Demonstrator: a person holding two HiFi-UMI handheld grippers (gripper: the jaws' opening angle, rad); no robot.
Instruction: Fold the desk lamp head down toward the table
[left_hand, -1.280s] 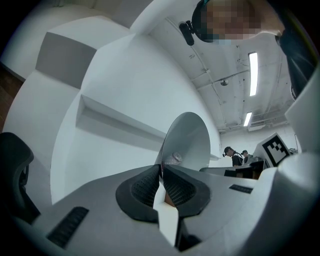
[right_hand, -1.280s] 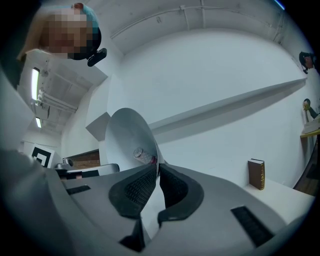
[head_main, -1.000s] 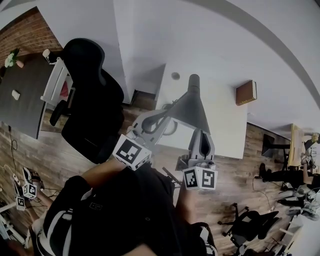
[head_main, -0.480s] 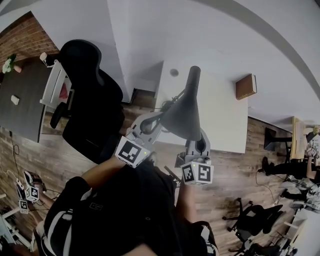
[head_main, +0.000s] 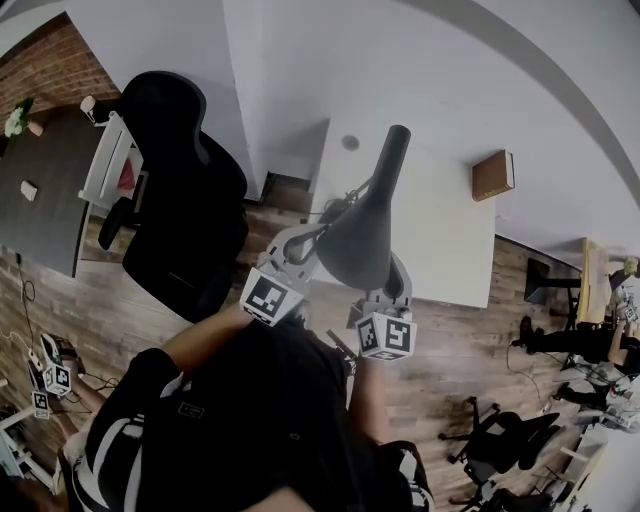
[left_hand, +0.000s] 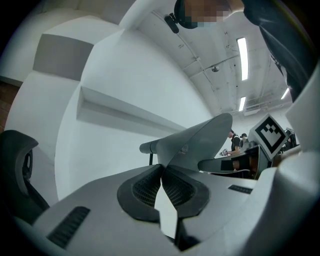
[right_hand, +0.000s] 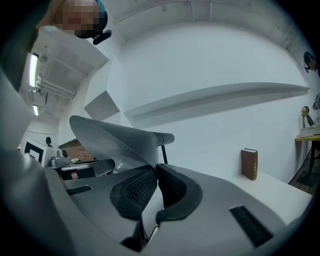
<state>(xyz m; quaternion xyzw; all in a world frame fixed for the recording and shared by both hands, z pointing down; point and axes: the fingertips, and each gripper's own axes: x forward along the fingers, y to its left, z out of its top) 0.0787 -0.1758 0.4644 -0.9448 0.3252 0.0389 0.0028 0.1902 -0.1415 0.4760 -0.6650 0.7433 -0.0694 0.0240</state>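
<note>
Lamp head (head_main: 360, 235): grey cone, held above the near edge of the white table (head_main: 445, 235). Its wide mouth faces the person and its narrow neck points away toward the wall. In both gripper views a thin dark stem (right_hand: 163, 153) drops from the neck.

Left gripper (head_main: 320, 240): on the left side of the shade. In the left gripper view its jaws are pressed together at the tips, pinching the rim of the lamp head (left_hand: 200, 140) (only a sliver of light shows lower down, between the pads).

Right gripper (head_main: 395, 285): on the right side of the shade, marker cube toward the person. In the right gripper view the jaws likewise close on the shade's edge (right_hand: 110, 137).

Surroundings: a brown book (head_main: 493, 177) stands upright at the table's far right, well apart from the lamp. A black office chair (head_main: 180, 190) stands on the wooden floor, left of the table.
</note>
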